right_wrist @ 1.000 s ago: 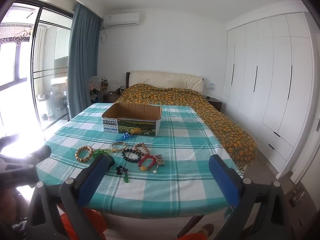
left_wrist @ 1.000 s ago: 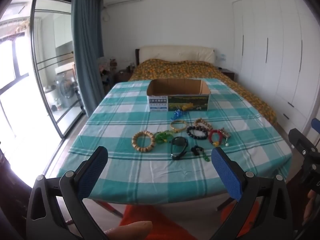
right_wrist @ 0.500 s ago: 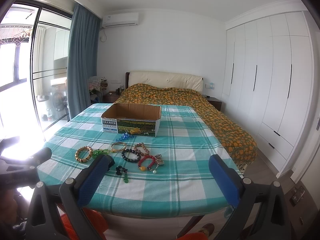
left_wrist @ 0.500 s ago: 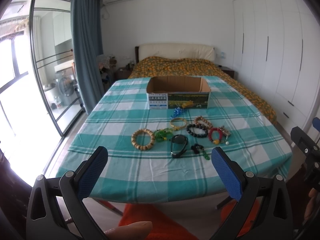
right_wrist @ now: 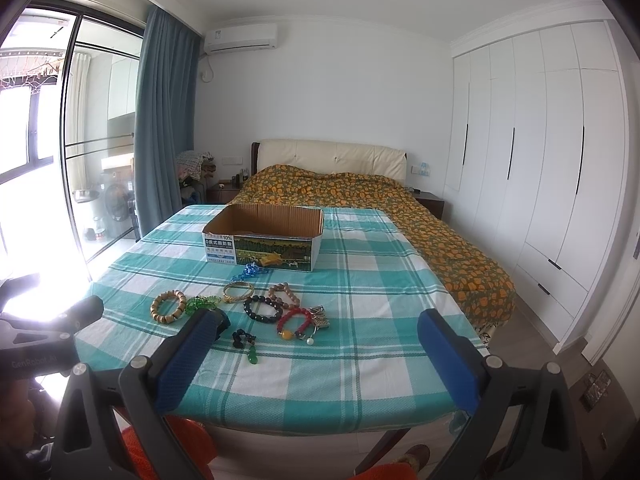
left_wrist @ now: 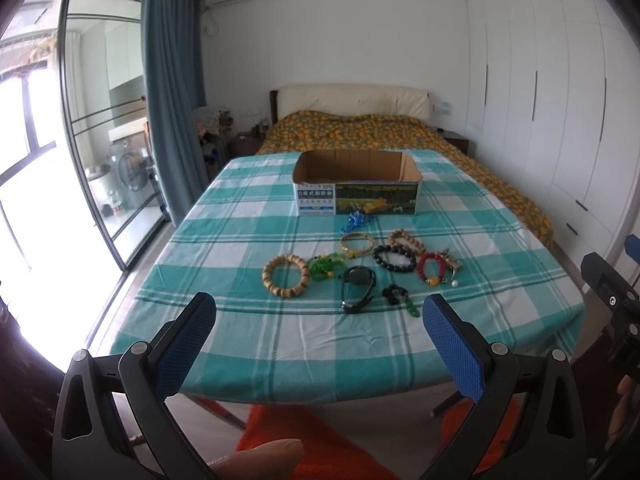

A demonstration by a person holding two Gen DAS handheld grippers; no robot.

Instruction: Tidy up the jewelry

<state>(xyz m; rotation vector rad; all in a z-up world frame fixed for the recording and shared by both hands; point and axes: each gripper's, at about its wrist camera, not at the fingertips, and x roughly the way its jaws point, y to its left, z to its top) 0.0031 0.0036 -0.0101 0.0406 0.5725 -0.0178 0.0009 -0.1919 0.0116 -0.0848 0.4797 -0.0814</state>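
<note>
Several bracelets lie on a teal checked tablecloth (left_wrist: 248, 216): a wooden bead bracelet (left_wrist: 286, 275), a green one (left_wrist: 326, 266), a gold bangle (left_wrist: 357, 244), a black bead bracelet (left_wrist: 394, 258), a red one (left_wrist: 433, 269), a brown bead one (left_wrist: 406, 239), a blue piece (left_wrist: 355, 220), a black watch (left_wrist: 358, 284). An open cardboard box (left_wrist: 357, 182) stands behind them. My left gripper (left_wrist: 320, 342) is open and empty in front of the table's near edge. My right gripper (right_wrist: 316, 356) is open and empty, also short of the jewelry (right_wrist: 258, 308).
A bed with an orange patterned cover (right_wrist: 360, 188) lies behind the table. White wardrobes (right_wrist: 540, 152) line the right wall. A glass door and blue curtain (right_wrist: 160, 120) are on the left. The other gripper's body shows at the left in the right wrist view (right_wrist: 44, 332).
Both views have tilted up slightly and moved a little closer to the table. Both grippers stay open. The jewelry has not moved.
</note>
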